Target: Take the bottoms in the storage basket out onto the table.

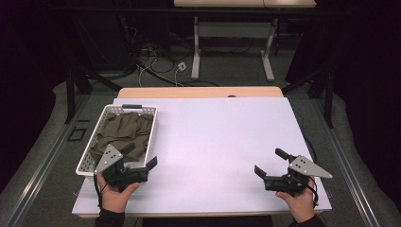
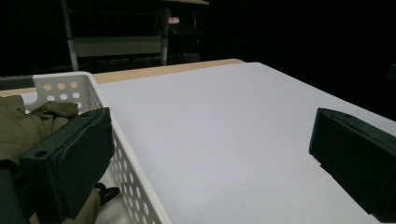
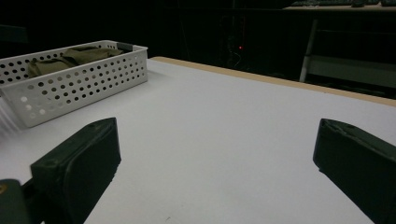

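A white basket (image 1: 87, 160) sits at the left side of the table (image 1: 213, 137), and everything else is easiest placed from it. Inside it lies an olive cloth (image 1: 124, 133), crumpled and filling most of the floor, heaped toward the far end; in the right gripper view the cloth (image 3: 74, 55) pokes just above the perforated wall of the basket (image 3: 70, 88).

The left gripper (image 1: 140, 159) hangs at the basket's near right corner, held in the person's left hand (image 1: 115, 191). Its jaws stand wide apart with nothing between them. In the left gripper view one jaw is over the inside of the basket (image 2: 122, 161), just above the cloth (image 2: 28, 123), and the other is out over bare tabletop, so the gripper (image 2: 210, 158) straddles the basket's right wall. Whether the inner jaw touches the cloth I cannot tell.

The right gripper (image 1: 270, 162) is well apart from the basket, near the table's front right, held in the right hand (image 1: 299, 201). Its jaws too are spread wide and hold nothing, pointing across the white top toward the basket's side; the right gripper view shows plain table (image 3: 224, 140) between them.
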`<action>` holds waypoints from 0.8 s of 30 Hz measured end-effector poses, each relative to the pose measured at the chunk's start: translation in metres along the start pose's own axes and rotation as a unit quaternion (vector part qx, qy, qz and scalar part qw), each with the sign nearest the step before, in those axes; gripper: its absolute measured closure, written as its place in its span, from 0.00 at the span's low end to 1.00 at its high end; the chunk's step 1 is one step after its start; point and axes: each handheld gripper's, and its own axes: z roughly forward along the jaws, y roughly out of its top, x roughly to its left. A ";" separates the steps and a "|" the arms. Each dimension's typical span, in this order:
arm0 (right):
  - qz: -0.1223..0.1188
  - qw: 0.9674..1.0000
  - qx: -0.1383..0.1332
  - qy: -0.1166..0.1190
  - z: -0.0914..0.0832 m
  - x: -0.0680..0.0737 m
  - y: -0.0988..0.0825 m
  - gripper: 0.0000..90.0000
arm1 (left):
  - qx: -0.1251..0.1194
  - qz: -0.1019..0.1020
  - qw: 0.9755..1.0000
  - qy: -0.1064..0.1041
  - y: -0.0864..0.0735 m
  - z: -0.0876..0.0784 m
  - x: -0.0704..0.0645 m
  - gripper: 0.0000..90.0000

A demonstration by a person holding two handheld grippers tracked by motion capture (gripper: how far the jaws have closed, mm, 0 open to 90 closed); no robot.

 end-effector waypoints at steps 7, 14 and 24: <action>0.006 1.000 0.006 0.005 0.001 -0.001 -0.003 0.01 | -0.009 -0.023 1.000 0.007 0.003 -0.003 0.010 0.00; 0.003 1.000 0.012 0.004 0.004 -0.003 -0.004 0.01 | -0.006 -0.029 0.999 0.025 0.003 -0.009 0.015 0.00; 0.003 1.000 0.025 -0.003 0.007 -0.007 -0.005 0.01 | 0.003 -0.036 0.998 0.044 0.003 -0.013 0.023 0.00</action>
